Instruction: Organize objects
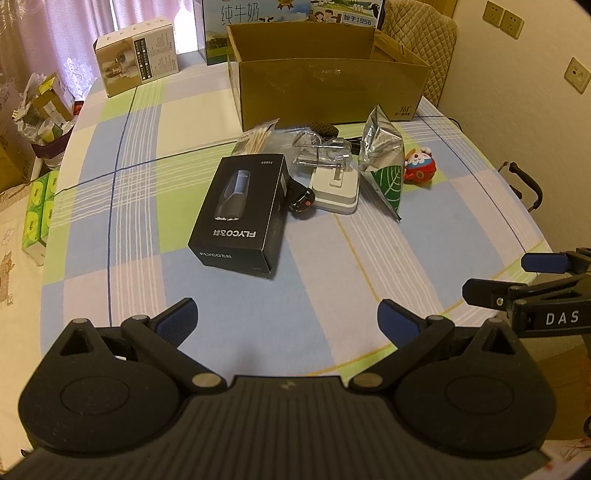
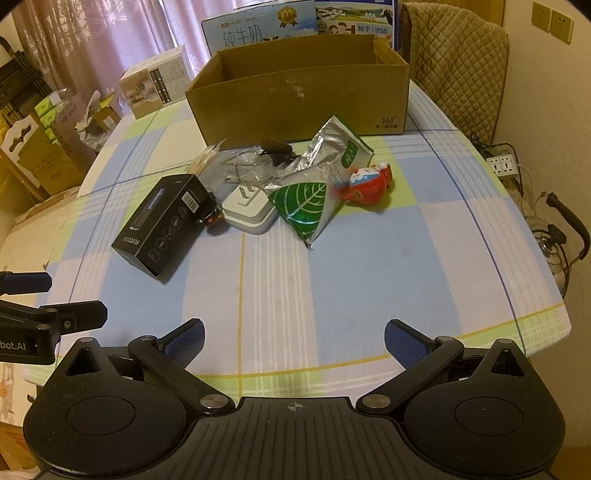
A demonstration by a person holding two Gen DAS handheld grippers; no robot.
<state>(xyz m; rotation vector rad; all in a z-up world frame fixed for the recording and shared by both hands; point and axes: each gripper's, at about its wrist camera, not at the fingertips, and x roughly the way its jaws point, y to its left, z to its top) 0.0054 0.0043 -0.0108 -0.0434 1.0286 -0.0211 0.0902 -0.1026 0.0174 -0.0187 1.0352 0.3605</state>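
Note:
A black shaver box (image 1: 242, 212) (image 2: 164, 223) lies flat on the checked tablecloth. Beside it sit a white charger (image 1: 336, 190) (image 2: 247, 208), a silver pouch with a green leaf (image 1: 384, 162) (image 2: 314, 192), a red toy figure (image 1: 419, 166) (image 2: 369, 182), a pack of cotton swabs (image 1: 258, 136) (image 2: 205, 158) and a small black item (image 1: 301, 199) (image 2: 210, 216). An open cardboard box (image 1: 325, 85) (image 2: 299, 92) stands behind them. My left gripper (image 1: 286, 319) and right gripper (image 2: 293, 338) hover open near the table's front edge, nothing between their fingers.
A beige product box (image 1: 138, 59) (image 2: 155, 86) and milk cartons (image 1: 255, 14) (image 2: 258, 26) stand at the back. A padded chair (image 1: 421, 40) (image 2: 458, 62) is back right. A power strip (image 2: 504, 166) and cables lie off the right edge. Green tissue packs (image 1: 37, 214) sit left.

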